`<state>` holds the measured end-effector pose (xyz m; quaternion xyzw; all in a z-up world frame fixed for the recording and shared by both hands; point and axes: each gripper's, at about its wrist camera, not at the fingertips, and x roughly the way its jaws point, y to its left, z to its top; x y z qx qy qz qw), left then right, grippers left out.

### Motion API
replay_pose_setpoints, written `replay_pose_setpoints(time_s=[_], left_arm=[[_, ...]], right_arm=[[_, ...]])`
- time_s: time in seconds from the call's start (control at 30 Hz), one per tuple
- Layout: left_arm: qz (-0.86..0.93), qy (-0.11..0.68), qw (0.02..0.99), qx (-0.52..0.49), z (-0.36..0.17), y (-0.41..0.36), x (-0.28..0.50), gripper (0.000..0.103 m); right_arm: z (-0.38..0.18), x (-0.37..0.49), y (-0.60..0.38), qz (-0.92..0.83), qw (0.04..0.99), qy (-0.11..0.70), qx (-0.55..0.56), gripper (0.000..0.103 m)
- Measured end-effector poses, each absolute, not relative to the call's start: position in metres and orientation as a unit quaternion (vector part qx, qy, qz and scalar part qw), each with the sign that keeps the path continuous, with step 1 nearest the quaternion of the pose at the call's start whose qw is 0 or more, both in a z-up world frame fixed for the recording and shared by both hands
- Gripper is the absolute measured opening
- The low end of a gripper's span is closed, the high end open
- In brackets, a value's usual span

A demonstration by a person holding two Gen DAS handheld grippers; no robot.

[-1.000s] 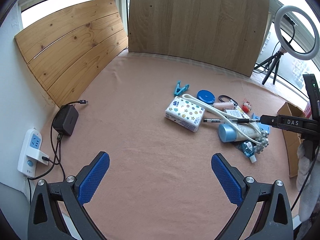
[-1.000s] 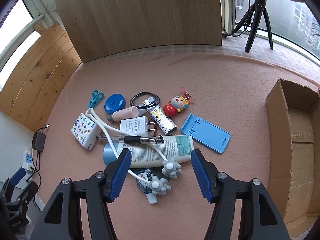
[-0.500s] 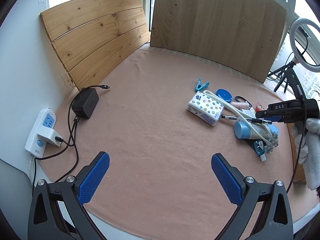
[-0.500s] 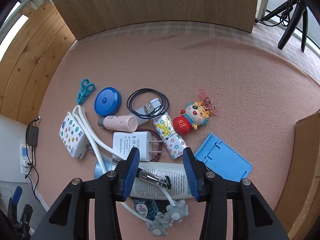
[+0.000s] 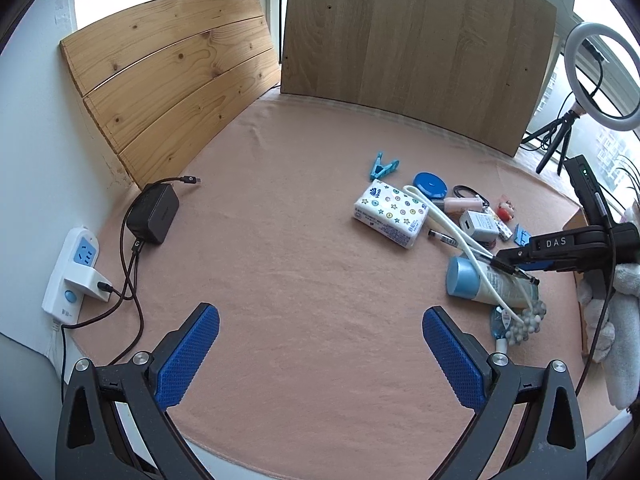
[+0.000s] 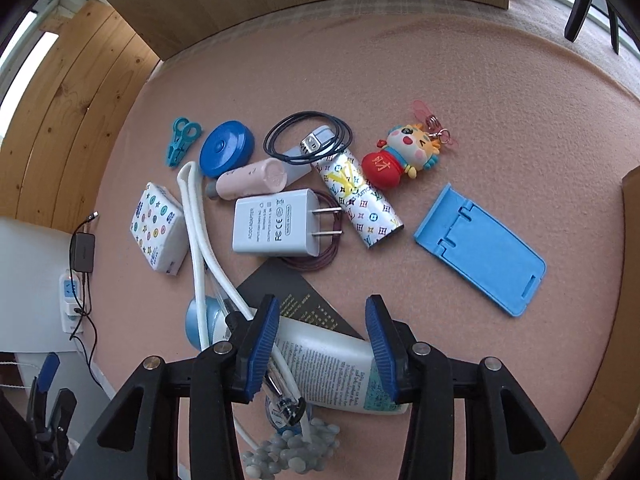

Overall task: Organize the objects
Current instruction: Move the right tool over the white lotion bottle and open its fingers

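Observation:
A pile of small objects lies on the pink cloth. In it are a white lotion tube (image 6: pixel 332 368) with a blue cap, a star-patterned tissue pack (image 6: pixel 158 228), a white charger (image 6: pixel 276 226), a patterned stick (image 6: pixel 360 200), a toy keychain (image 6: pixel 400 156) and a blue phone stand (image 6: pixel 480 248). My right gripper (image 6: pixel 320 344) points steeply down over the middle of the tube. Its pads stand apart and the tube runs beneath both. A pen (image 5: pixel 444 237) disappears under its left finger. In the left wrist view the right gripper (image 5: pixel 516 262) touches down at the pile. My left gripper (image 5: pixel 320 344) is open over bare cloth.
A cardboard box (image 6: pixel 632 240) stands at the right edge. A blue round case (image 6: pixel 226 146), a teal clip (image 6: pixel 182 140), a pink tube (image 6: pixel 250 178) and a cable loop (image 6: pixel 308 136) lie behind. A power strip (image 5: pixel 72 272), a black adapter (image 5: pixel 154 212), wooden boards (image 5: pixel 180 92) and a ring light (image 5: pixel 600 76) border the cloth.
The right gripper has sunk toward the pile and tipped further down, and its jaws have narrowed. It now stands over the lotion tube. The left gripper stays open.

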<state>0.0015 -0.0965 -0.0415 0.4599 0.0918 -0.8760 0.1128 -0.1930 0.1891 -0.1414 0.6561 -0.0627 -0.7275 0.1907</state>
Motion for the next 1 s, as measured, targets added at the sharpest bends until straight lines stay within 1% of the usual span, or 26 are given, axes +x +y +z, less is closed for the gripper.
replay_pose_setpoints(time_s=[0.27, 0.33, 0.4, 0.5, 0.67, 0.7, 0.83, 0.93, 1.0], left_arm=[[-0.876, 0.083, 0.094, 0.466, -0.044, -0.087, -0.005, 0.103], [-0.876, 0.081, 0.09, 0.466, -0.045, -0.085, -0.006, 0.103], [-0.876, 0.081, 0.087, 0.467, -0.045, -0.083, -0.006, 0.103], [-0.877, 0.08, 0.082, 0.466, -0.046, -0.08, -0.006, 0.103], [-0.876, 0.087, 0.083, 0.467, -0.047, -0.082, -0.005, 0.103], [-0.876, 0.089, 0.085, 0.467, -0.047, -0.084, -0.004, 0.103], [-0.877, 0.094, 0.09, 0.463, -0.046, -0.091, 0.0, 0.103], [-0.876, 0.098, 0.095, 0.463, -0.047, -0.096, 0.004, 0.103], [-0.875, 0.101, 0.097, 0.464, -0.048, -0.099, 0.006, 0.103]], right_arm=[[-0.139, -0.151, 0.185, -0.734, 0.202, -0.046, 0.647, 0.041], [-0.131, -0.144, 0.187, -0.753, 0.184, -0.02, 0.631, 0.041], [-0.121, -0.14, 0.191, -0.767, 0.177, -0.024, 0.616, 0.041], [-0.101, -0.131, 0.19, -0.777, 0.193, -0.039, 0.598, 0.041], [-0.071, -0.103, 0.157, -0.775, 0.264, -0.017, 0.573, 0.041], [-0.071, -0.099, 0.15, -0.77, 0.277, -0.009, 0.575, 0.04], [-0.087, -0.093, 0.122, -0.748, 0.286, 0.021, 0.599, 0.025], [-0.101, -0.089, 0.114, -0.737, 0.284, 0.044, 0.612, 0.021], [-0.11, -0.09, 0.11, -0.734, 0.271, 0.061, 0.62, 0.02]])
